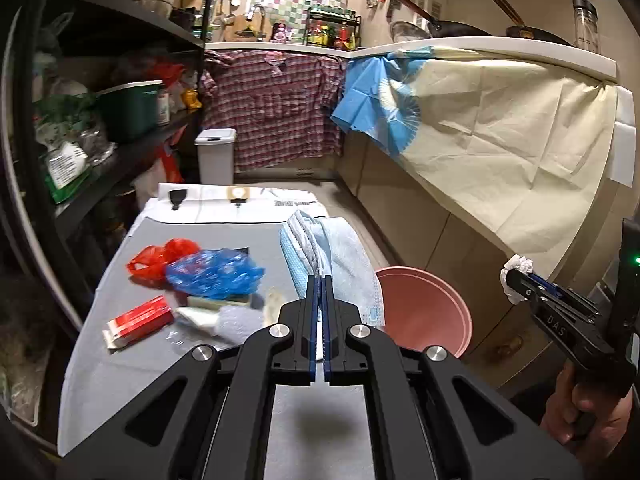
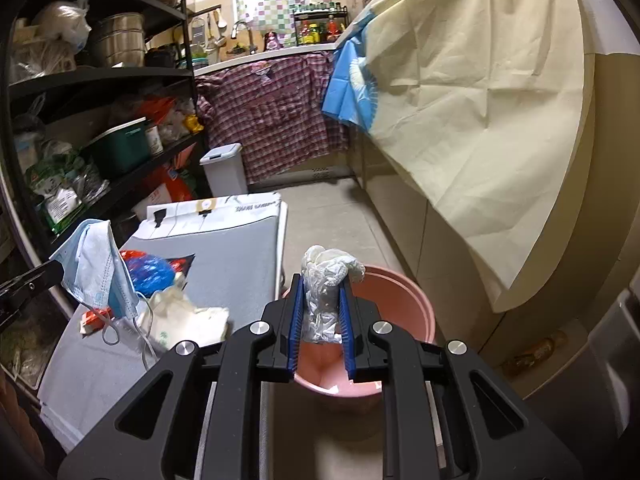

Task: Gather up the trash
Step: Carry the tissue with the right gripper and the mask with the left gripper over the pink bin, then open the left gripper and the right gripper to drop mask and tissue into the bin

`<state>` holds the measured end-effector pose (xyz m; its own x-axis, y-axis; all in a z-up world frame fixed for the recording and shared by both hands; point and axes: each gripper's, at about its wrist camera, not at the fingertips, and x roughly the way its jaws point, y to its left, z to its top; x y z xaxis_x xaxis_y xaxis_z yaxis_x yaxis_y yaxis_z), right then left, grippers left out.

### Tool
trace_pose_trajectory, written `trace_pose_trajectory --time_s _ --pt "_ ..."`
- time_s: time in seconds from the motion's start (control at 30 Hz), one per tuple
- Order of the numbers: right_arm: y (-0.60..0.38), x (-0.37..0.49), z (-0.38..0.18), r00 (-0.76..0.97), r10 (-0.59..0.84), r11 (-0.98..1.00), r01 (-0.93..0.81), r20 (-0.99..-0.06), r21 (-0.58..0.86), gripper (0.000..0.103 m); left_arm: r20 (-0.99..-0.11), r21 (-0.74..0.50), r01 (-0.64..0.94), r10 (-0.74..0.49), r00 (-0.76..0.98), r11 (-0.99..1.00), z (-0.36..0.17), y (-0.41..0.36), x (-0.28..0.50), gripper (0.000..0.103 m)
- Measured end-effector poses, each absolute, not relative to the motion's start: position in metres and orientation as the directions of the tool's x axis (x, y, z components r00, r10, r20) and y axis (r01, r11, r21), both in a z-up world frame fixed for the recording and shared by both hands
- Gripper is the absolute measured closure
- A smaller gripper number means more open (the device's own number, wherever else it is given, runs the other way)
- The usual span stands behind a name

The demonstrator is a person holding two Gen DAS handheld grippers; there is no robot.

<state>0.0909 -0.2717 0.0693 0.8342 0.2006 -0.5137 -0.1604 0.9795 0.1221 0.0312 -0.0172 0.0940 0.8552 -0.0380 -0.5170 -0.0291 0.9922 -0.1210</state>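
Cramped kitchen: dark shelf rack (image 1: 120, 92) far left, stuffed with bags and a green tub. White lidded bin (image 1: 215, 156) on the floor past it, plaid shirt (image 1: 272, 108) hanging off the back counter. Grey bench (image 1: 120, 360) in the left-centre foreground.

On the bench, left to right: red box (image 1: 138, 322), red bag (image 1: 160, 258), blue bag (image 1: 214, 272) touching the red one, then pale wrappers and a sponge-like block just in front of the blue bag.

Left gripper (image 1: 320, 284) next, fingers clenched on a blue face mask (image 1: 340, 252). Mask sits pinched between the pads, above the bench's right edge; in the right wrist view it hangs free with ear loops dangling (image 2: 96, 268).

Pink bucket (image 1: 424, 308) on the floor just right of the bench.

Right gripper (image 2: 322, 300) over the bucket rim, fingers grasping a crumpled white glove (image 2: 328, 272). Glove bulges out past the fingertips; lower part hangs between the pads over the bucket opening (image 2: 396, 308). Hand (image 1: 580, 408) holding this gripper shows at the lower right.

Far right: cream sheet (image 1: 500, 148) draped over the counter front, blue cloth (image 1: 380, 100) at its left end, pans on top.
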Motion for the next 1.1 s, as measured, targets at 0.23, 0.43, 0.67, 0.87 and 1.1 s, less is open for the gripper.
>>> trace_pose_trajectory --time_s 0.23,0.43,0.67,0.87,1.1 --pt "-0.289 0.112 0.068 0.848 0.164 0.986 -0.122 -0.503 0.115 0.086 -0.517 -0.109 0.010 -0.066 0.854 0.994 0.095 -0.040 0.060 0.101" --pt "-0.305 0.129 0.056 0.843 0.139 0.988 -0.085 -0.519 0.127 0.086 -0.540 -0.127 0.033 -0.097 0.836 0.991 0.084 -0.046 0.088 0.101" --pt "-0.314 0.147 0.037 0.821 0.134 0.987 -0.063 -0.556 0.145 0.086 -0.556 -0.130 0.078 -0.137 0.820 0.989 0.069 -0.060 0.123 0.101" --pt "-0.308 0.173 0.026 0.796 0.147 0.987 -0.080 -0.588 0.140 0.086 -0.570 -0.123 0.106 -0.157 0.806 0.987 0.057 -0.074 0.155 0.101" --pt "-0.312 0.203 0.010 0.770 0.151 0.986 -0.072 -0.621 0.151 0.085 -0.613 -0.123 0.143 -0.189 0.767 0.982 0.031 -0.091 0.189 0.101"
